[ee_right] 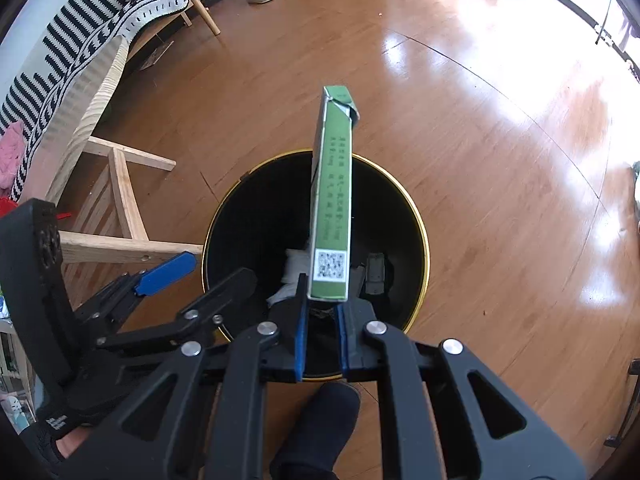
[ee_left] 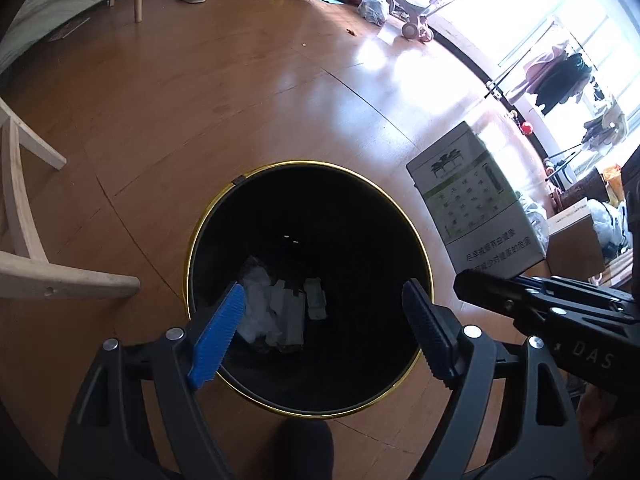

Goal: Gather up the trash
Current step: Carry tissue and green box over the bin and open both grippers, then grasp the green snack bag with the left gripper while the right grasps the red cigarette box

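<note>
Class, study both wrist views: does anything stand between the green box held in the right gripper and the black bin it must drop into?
Nothing visible does. The right gripper holds the green box over the open bin; the open left gripper sits off to the side.

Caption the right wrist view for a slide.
Right gripper holds a green carton over the black bin.
</note>
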